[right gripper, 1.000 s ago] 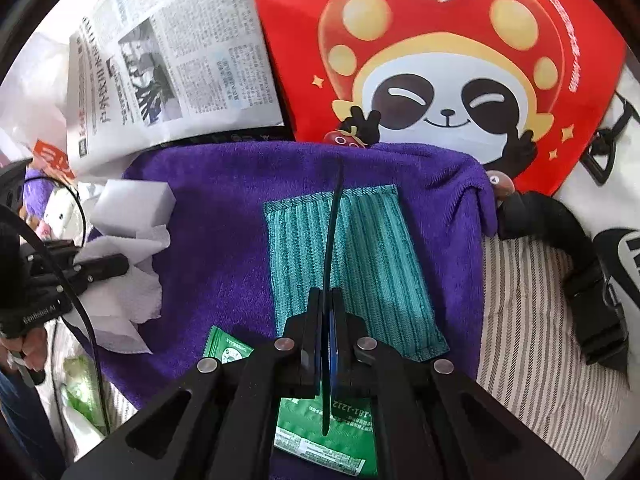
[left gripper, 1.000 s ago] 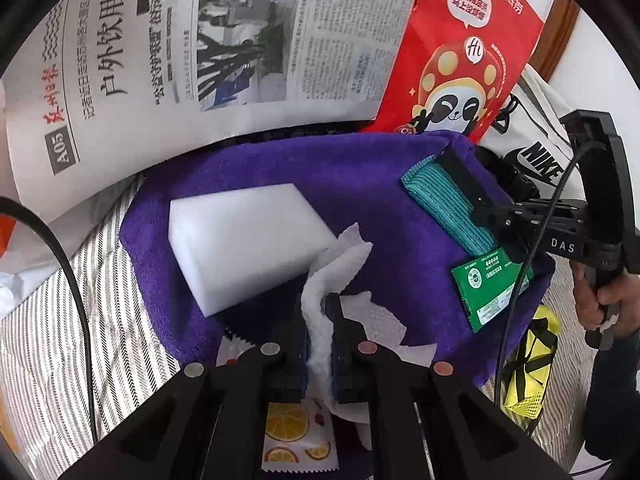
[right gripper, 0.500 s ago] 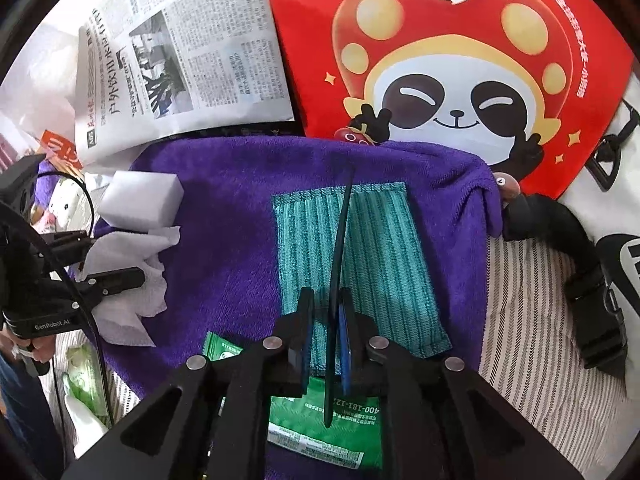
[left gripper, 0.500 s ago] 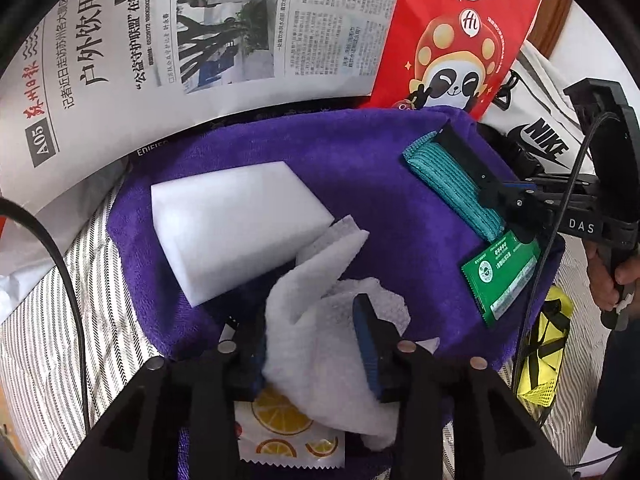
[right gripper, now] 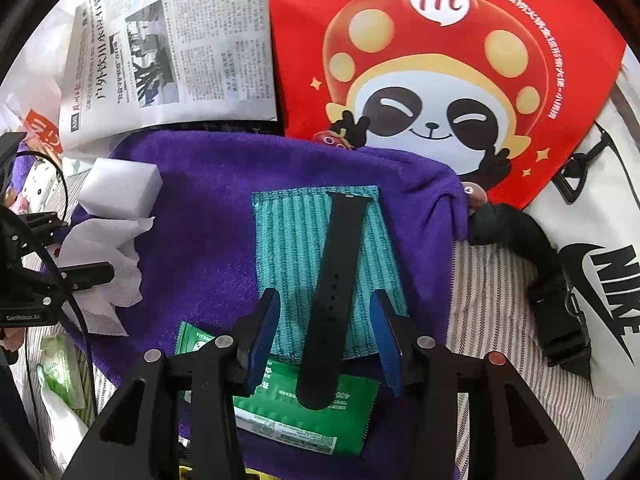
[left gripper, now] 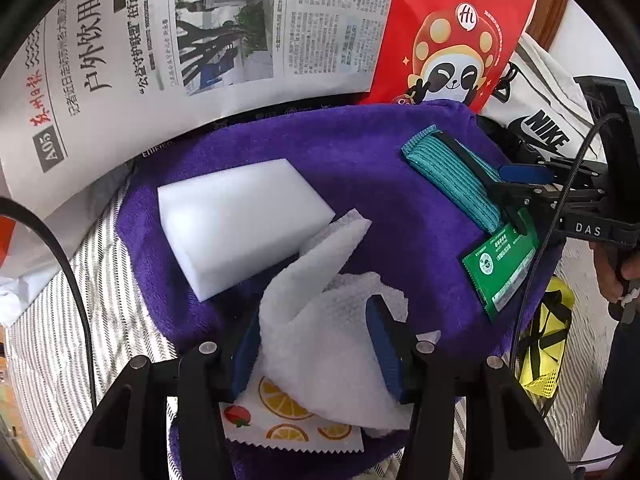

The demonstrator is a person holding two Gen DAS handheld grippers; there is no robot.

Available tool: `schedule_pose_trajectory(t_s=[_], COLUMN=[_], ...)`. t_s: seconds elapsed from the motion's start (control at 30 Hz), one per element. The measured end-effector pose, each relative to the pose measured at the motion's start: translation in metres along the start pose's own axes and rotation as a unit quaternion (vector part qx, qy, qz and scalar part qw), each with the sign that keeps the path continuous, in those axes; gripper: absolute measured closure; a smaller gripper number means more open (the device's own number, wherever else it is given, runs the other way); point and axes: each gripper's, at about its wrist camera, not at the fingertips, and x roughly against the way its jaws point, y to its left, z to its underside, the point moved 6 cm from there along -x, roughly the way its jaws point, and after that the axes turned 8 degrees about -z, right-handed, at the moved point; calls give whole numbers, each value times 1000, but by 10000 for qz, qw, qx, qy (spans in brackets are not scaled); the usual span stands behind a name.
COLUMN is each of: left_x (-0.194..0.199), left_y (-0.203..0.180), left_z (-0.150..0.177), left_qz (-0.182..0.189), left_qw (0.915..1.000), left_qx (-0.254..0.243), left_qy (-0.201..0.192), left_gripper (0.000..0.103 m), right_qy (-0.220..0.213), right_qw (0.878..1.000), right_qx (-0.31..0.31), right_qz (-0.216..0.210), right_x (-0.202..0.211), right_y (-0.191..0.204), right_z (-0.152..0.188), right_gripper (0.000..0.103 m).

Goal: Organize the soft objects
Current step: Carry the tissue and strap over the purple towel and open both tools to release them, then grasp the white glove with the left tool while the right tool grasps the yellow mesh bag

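A purple towel (left gripper: 360, 152) holds a white sponge block (left gripper: 240, 220), a teal ribbed cloth (right gripper: 296, 248) and a green sachet (right gripper: 296, 412). My left gripper (left gripper: 314, 344) hovers low over the towel's near edge with its jaws opening. A crumpled white tissue (left gripper: 320, 320) lies loose between its blue pads (left gripper: 244, 352), over a fruit-printed sachet (left gripper: 288, 420). My right gripper (right gripper: 324, 336) is also opening. A black watch strap (right gripper: 332, 280) lies flat on the teal cloth between its pads, touching neither.
A newspaper (left gripper: 200, 40) and a red panda bag (right gripper: 440, 80) lie beyond the towel. A white Nike bag (right gripper: 600, 260) and a black buckled strap (right gripper: 552, 292) sit on the right. The bedding (left gripper: 60, 340) is striped, with a yellow mesh item (left gripper: 548, 340) on it.
Both grippers went from shut to open. The tissue spread out loose between the left pads. The watch strap, first pinched edge-on, now lies flat on the teal cloth.
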Motion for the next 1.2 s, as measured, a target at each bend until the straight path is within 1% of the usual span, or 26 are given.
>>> schedule_pose_trajectory(t_s=[0.13, 0.2, 0.33, 0.43, 0.5, 0.53, 0.57, 0.63, 0.7, 0.73, 0.8, 0.87, 0.97, 1.0, 1.07, 1.13, 1.2], left_x=[8, 16, 29, 42, 52, 56, 61, 73, 83, 90, 99, 107, 119, 122, 127, 131, 133], left_y=[2, 4, 4, 1, -2, -4, -8, -13, -18, -20, -26, -30, -31, -29, -26, -22, -18], left_z=[0, -1, -3, -4, -5, -6, -7, -9, -11, -10, -4, 3, 19, 25, 38, 51, 64], left_qz=[-70, -90, -91, -72, -99, -100, -108, -175, -224, -251, -247, -313, -293, -304, -397, -507, -589], left_qw=[10000, 9999, 9998, 9995, 9992, 9991, 9989, 9982, 9975, 9970, 9968, 9965, 9967, 9968, 9969, 9969, 9968], left_qx=[-31, -9, -18, -71, -92, -107, -124, -182, -238, -229, -257, -294, -267, -241, -184, -108, -52], left_qy=[-24, -82, -189, -290, -367, -399, -437, -536, -633, -694, -710, -718, -711, -701, -654, -588, -531], left_gripper=[51, 45, 45, 45, 44, 44, 44, 43, 36, 36, 36, 36, 36, 36, 36, 36, 36], right_qy=[-125, -269, -329, -330, -376, -396, -381, -303, -246, -254, -244, -344, -321, -274, -319, -386, -426], right_qw=[9998, 9995, 9993, 9993, 9990, 9989, 9988, 9988, 9981, 9975, 9964, 9965, 9967, 9967, 9959, 9960, 9962], right_qx=[-65, -106, -147, -194, -232, -266, -298, -381, -562, -652, -792, -690, -647, -649, -664, -621, -578], right_qz=[119, 85, 58, 8, -1, 16, 39, 36, -15, -38, -180, -328, -377, -400, -522, -509, -483], right_x=[15, 29, 52, 74, 85, 88, 92, 91, 88, 85, 74, 65, 53, 48, 44, 48, 57], right_y=[-1, 3, 12, 20, 24, 25, 26, 25, 19, 17, 14, 16, 16, 15, 15, 17, 18], right_z=[0, 3, 24, 53, 70, 79, 90, 102, 114, 118, 125, 124, 122, 121, 120, 120, 122], right_gripper=[57, 56, 55, 49, 40, 33, 30, 30, 30, 30, 34, 53, 67, 68, 75, 84, 86])
